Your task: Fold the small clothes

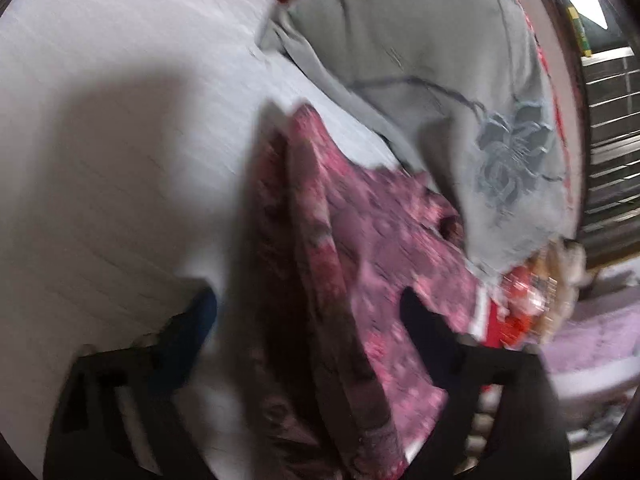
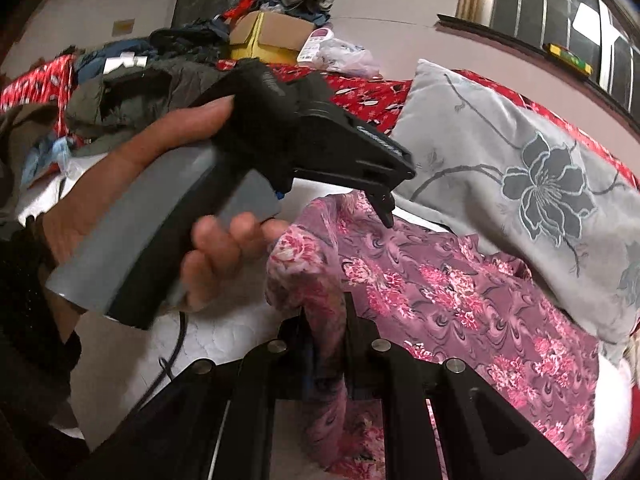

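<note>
A purple garment with pink flowers (image 2: 460,292) lies on the white mattress (image 2: 216,336) beside a grey pillow. My right gripper (image 2: 326,334) is shut on a bunched fold of it at its left edge. My left gripper (image 1: 308,304) is open, its fingers wide apart, straddling a raised ridge of the same garment (image 1: 360,240). That view is blurred. The left gripper also shows in the right wrist view (image 2: 386,212), held in a hand just above the garment's far edge.
A grey pillow with a dark flower print (image 2: 520,184) lies right of the garment, also in the left wrist view (image 1: 440,80). A heap of clothes (image 2: 132,80) and a cardboard box (image 2: 272,40) sit behind. A red patterned sheet (image 2: 372,96) lies under the pillow.
</note>
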